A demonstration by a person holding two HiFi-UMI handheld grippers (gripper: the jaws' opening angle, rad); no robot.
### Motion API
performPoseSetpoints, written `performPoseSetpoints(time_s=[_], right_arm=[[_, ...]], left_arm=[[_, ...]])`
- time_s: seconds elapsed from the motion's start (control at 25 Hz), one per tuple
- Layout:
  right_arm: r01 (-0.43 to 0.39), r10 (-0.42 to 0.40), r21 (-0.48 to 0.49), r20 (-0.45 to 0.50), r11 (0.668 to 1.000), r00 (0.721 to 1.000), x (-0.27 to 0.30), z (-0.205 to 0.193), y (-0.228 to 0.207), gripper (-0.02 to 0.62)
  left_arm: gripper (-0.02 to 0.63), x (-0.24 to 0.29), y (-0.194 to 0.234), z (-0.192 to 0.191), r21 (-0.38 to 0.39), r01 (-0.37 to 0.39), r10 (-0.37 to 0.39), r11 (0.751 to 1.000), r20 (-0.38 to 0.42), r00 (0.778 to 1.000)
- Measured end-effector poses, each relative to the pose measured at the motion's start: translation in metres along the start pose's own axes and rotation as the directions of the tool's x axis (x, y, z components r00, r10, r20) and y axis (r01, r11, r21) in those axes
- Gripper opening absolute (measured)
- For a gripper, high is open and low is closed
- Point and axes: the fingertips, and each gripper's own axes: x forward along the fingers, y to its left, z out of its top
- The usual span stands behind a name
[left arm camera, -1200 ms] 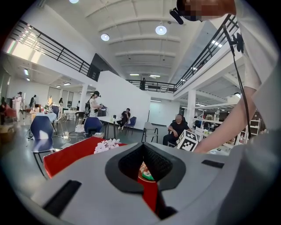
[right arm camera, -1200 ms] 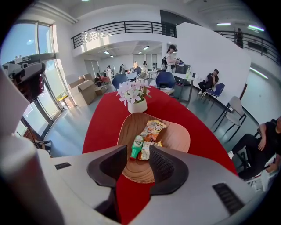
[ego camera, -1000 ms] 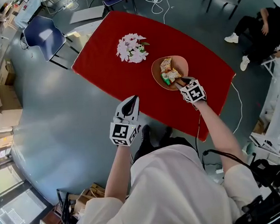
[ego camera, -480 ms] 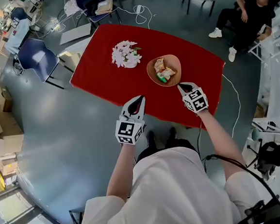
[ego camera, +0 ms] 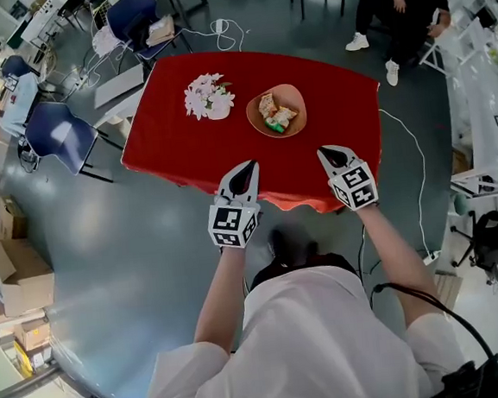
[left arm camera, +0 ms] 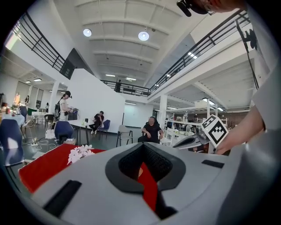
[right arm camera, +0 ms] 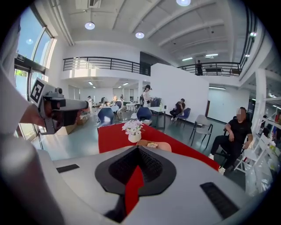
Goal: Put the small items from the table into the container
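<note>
Small items (ego camera: pixel 276 117) no longer lie loose on the red table (ego camera: pixel 184 147), as far as the head view shows. Ahead of both sets of fingers the cloth carries only two things. The bigger is the tan bowl (ego camera: pixel 291 103), the container, well ahead of the fingertips and between the lines along which the two grippers point. In the right gripper view it shows just past that gripper's fingers, with a packet visible on top. The smaller is a bunch of white flowers (ego camera: pixel 208 97), ahead of the left fingers and off to their left, near the bowl but apart from it.

The left gripper (ego camera: pixel 246 168) hangs over the near table edge. Its fingers are together with nothing between them, and only a sliver of red cloth shows through the notch. The right gripper (ego camera: pixel 330 153) is where the change is. A second ago its fingers were apart at the bowl's near rim, over the packets. Now they have drawn back to the near edge, about level with the left, pressed together and empty. Whatever they carried seems to have stayed in the bowl.

The items themselves are a small heap of pale packets with a green one among them, all inside the rim. I judge the task done or close to it: nothing loose is left ahead of the fingers to pick up.
</note>
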Motion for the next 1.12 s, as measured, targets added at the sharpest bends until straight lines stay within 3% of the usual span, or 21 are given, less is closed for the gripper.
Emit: performPoseSetpoints(time_s=[0.44,0.8,1.12], right_arm=[[0.018,-0.022,0.039,0.118,0.999,0.993,-0.117,-0.019,0.033,0.012],[0.040,-0.044,0.029,0.136,0.999,0.990,-0.224,-0.056,0.089,0.012],[0.034,-0.039,0.031,0.192,0.999,0.981,-0.280,-0.061,0.149,0.012]], left_arm=[[0.005,-0.038,-0.100,-0.014,0.014,0.027,-0.027,1.000,0.004,1.000],[0.005,-0.129,-0.186,-0.015,0.009,-0.019,0.019,1.000,0.022,1.000],[0.005,-0.205,-0.220,-0.012,0.016,-0.053,0.052,0.998,0.039,0.998]])
